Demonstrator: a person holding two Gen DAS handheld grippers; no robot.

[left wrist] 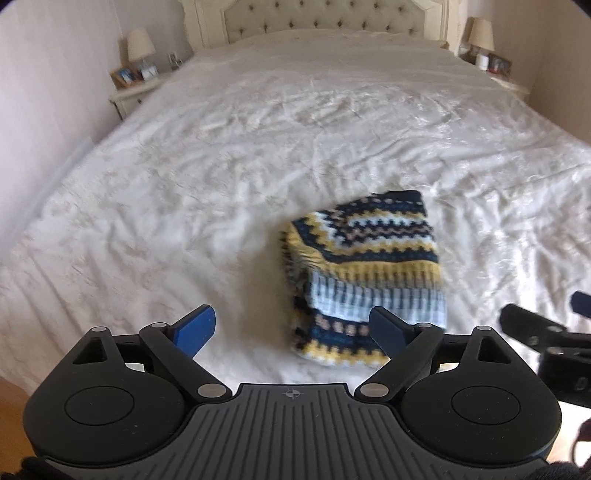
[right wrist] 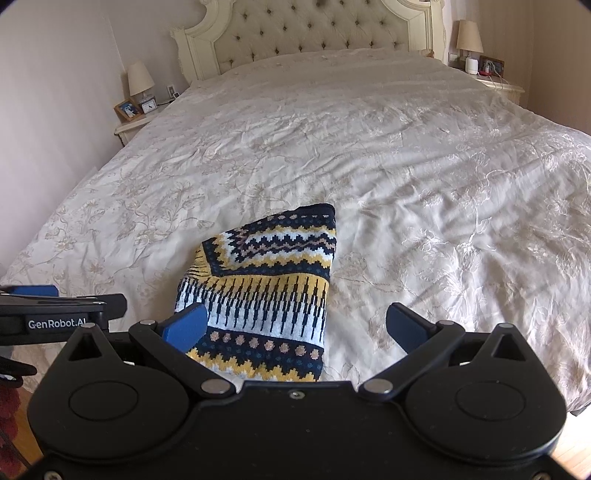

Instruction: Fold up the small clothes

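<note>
A small knitted sweater (left wrist: 364, 277) in navy, yellow, white and light blue lies folded into a compact rectangle near the front edge of the bed; it also shows in the right wrist view (right wrist: 269, 295). My left gripper (left wrist: 293, 332) is open and empty, held just in front of the sweater and a little to its left. My right gripper (right wrist: 295, 328) is open and empty, just in front of the sweater's near right part. The right gripper shows at the right edge of the left wrist view (left wrist: 546, 332), and the left gripper at the left edge of the right wrist view (right wrist: 62, 306).
The sweater lies on a large bed with a cream embroidered bedspread (right wrist: 424, 166) and a tufted headboard (right wrist: 321, 33). Nightstands with lamps stand at both sides of the headboard (right wrist: 140, 107) (right wrist: 491, 74). Wooden floor (left wrist: 11, 402) shows below the bed's front edge.
</note>
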